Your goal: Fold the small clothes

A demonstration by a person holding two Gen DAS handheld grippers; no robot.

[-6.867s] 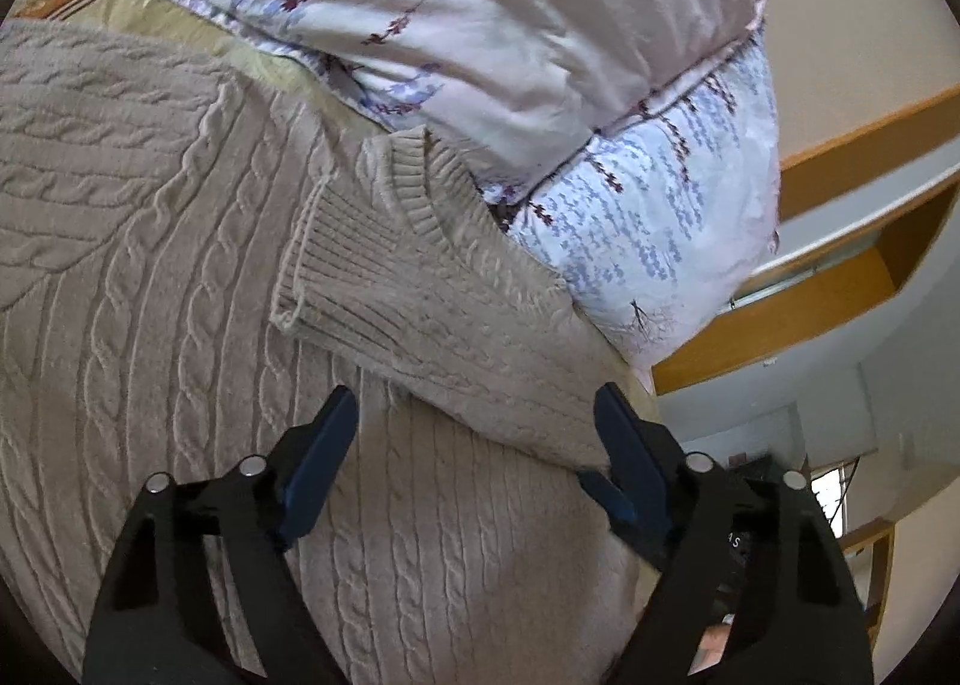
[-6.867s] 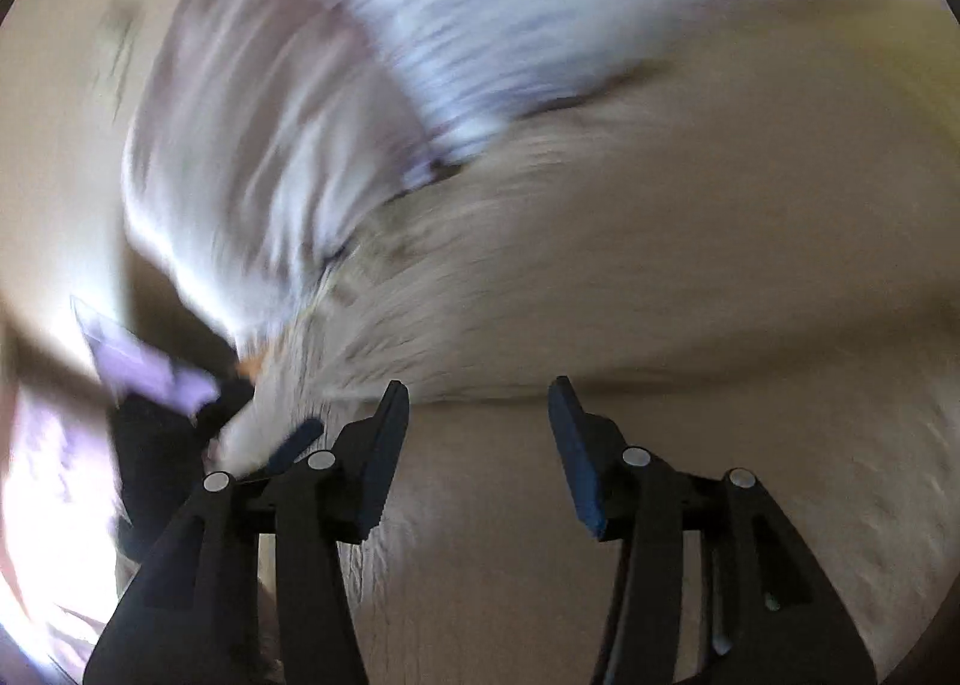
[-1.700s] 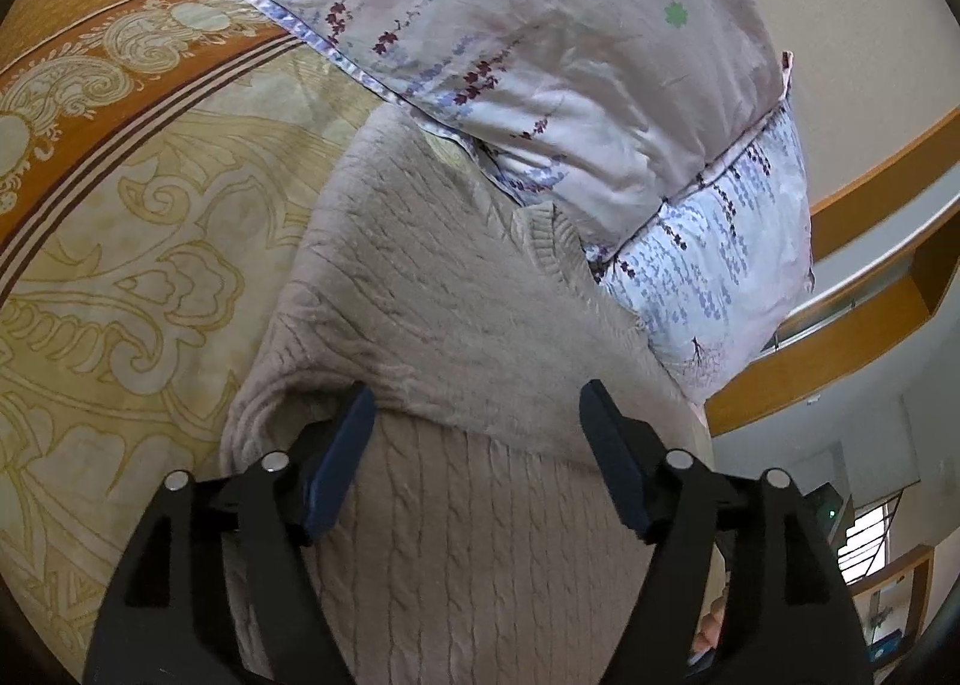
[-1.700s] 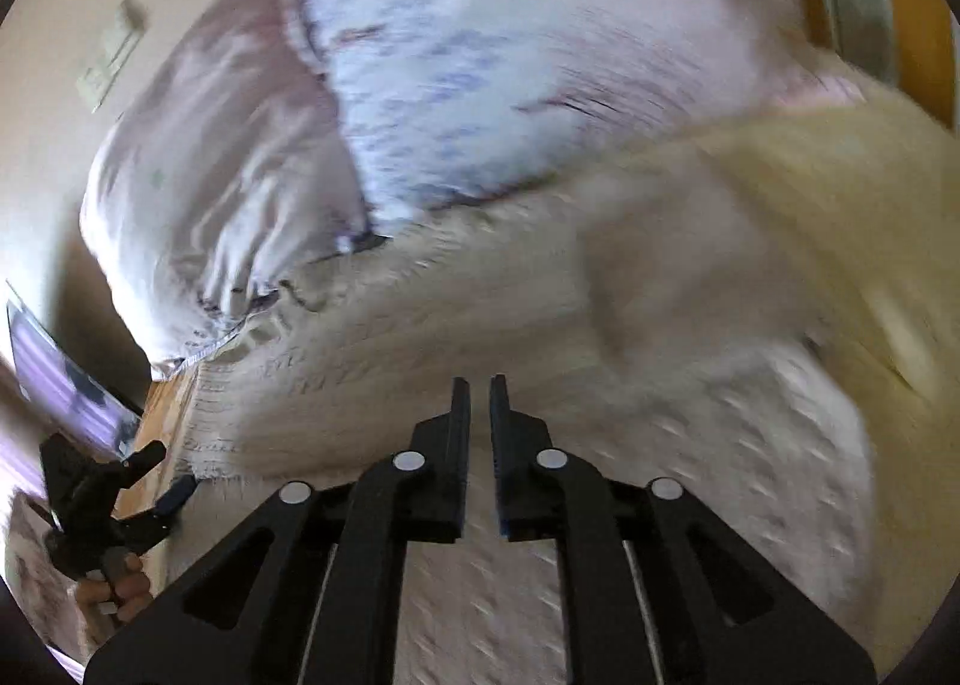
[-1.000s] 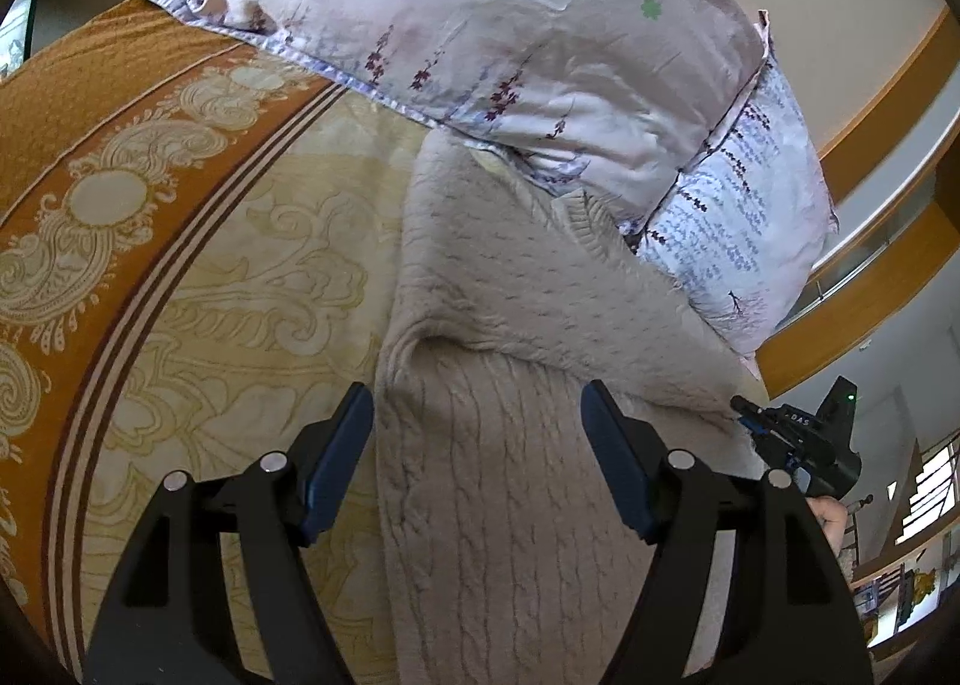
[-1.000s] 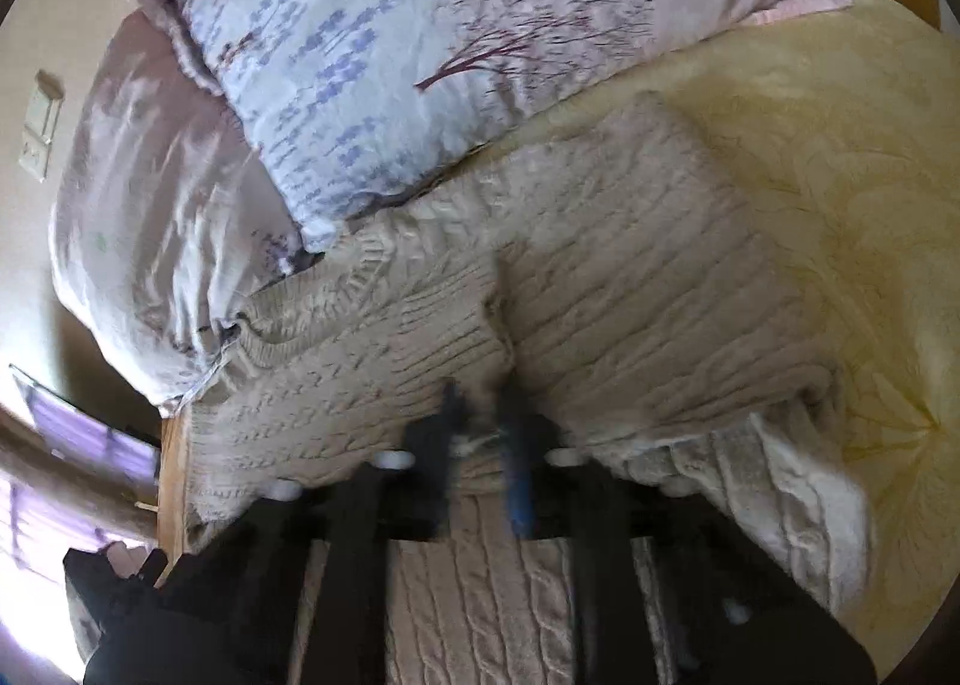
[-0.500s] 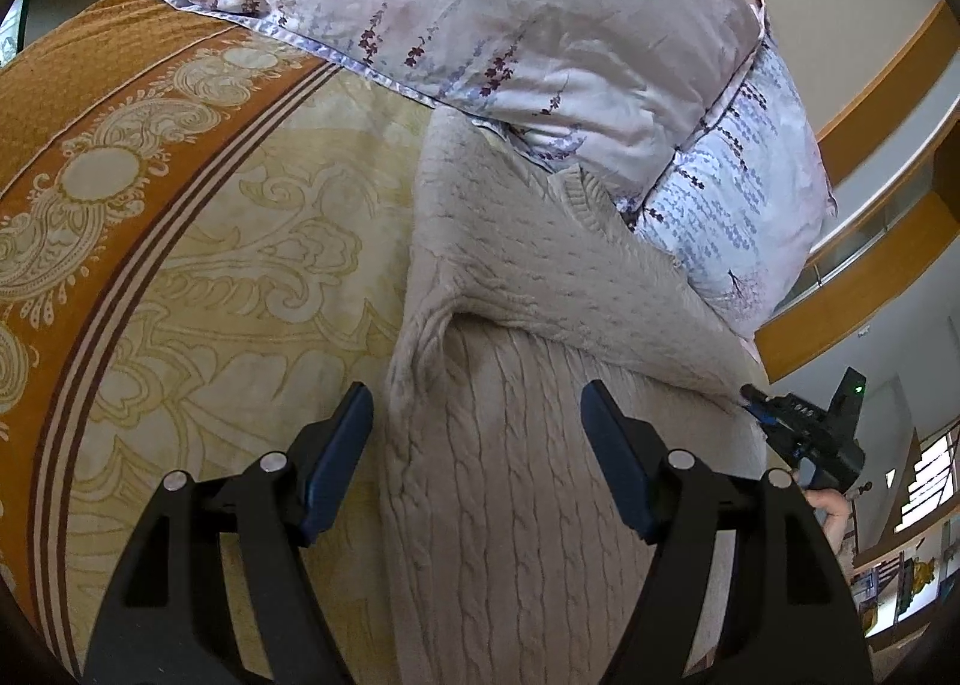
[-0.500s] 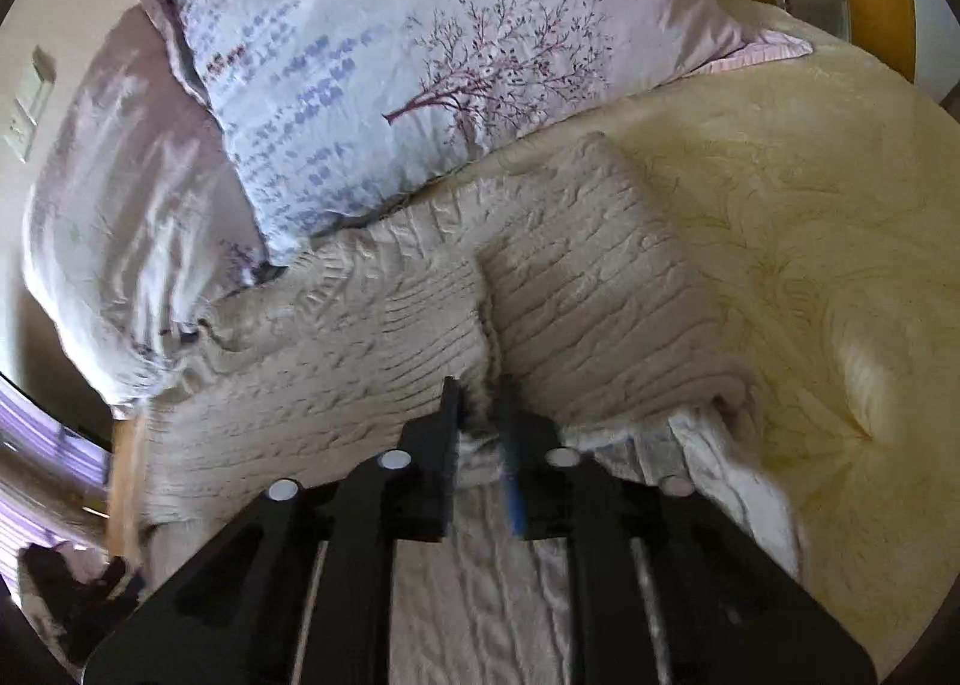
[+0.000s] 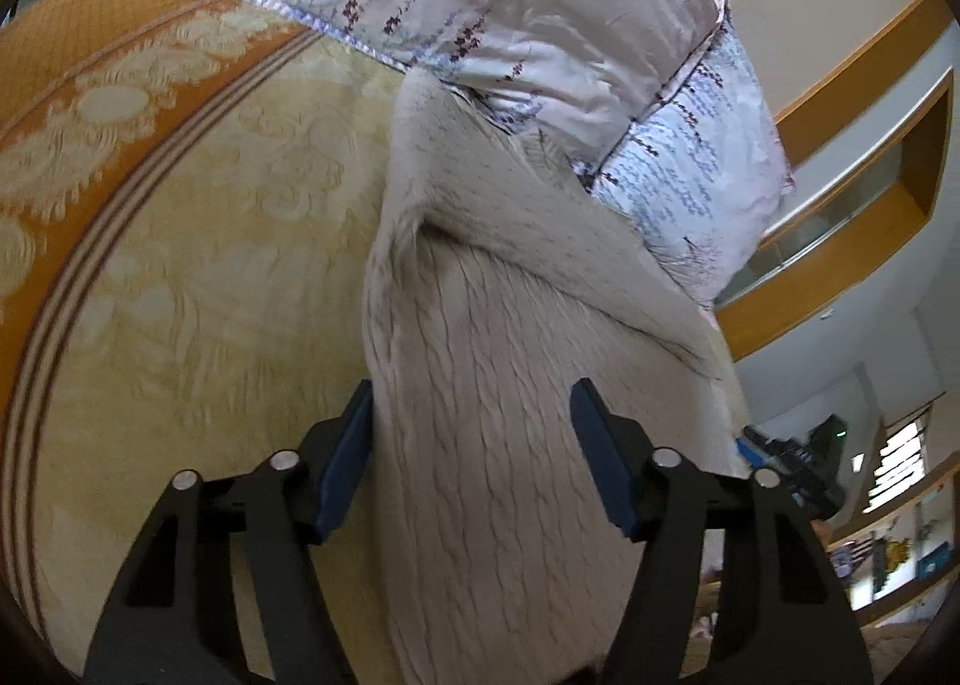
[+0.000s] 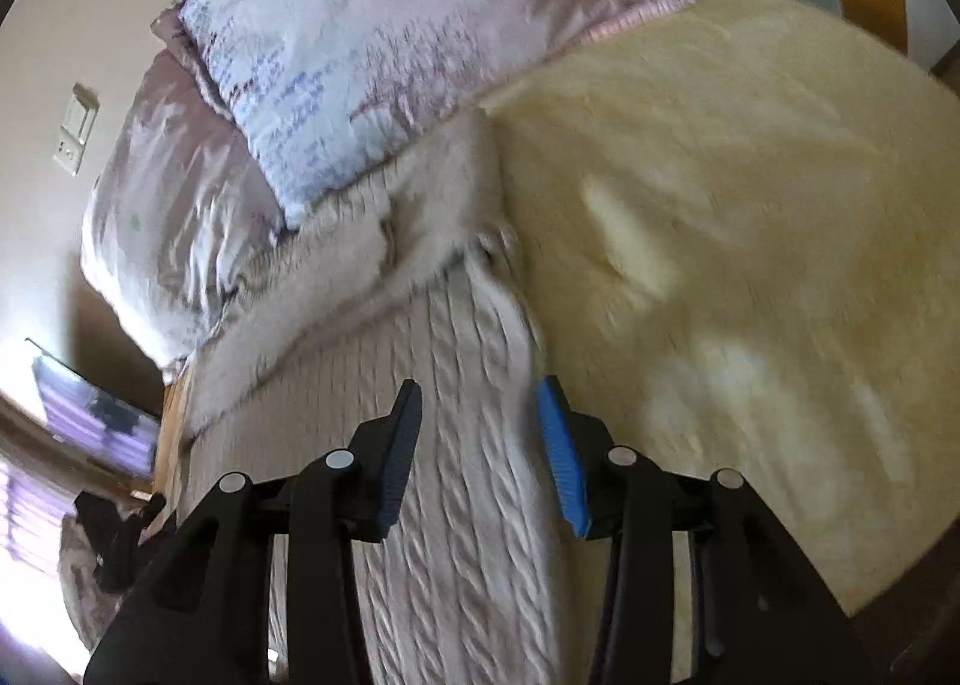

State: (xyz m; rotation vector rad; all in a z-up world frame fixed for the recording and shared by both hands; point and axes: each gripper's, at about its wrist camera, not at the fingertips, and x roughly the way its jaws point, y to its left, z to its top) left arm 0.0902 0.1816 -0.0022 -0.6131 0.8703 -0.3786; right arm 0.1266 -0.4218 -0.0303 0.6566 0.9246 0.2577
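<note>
A beige cable-knit sweater lies on the bed with both sleeves folded across its top, so it forms a long narrow strip. My left gripper is open, its jaws straddling the sweater's left edge just above the fabric. The sweater also shows in the right wrist view. My right gripper is open over the sweater's right edge and holds nothing. The right wrist view is blurred by motion.
The sweater rests on a cream and orange patterned bedspread. Two floral pillows lie against its top end. The right gripper shows at the far right of the left wrist view. A wooden headboard shelf runs behind.
My right gripper has let go of the folded sleeve, opened, and pulled back toward the sweater's lower right edge. My left gripper stayed open and came lower over the left edge.
</note>
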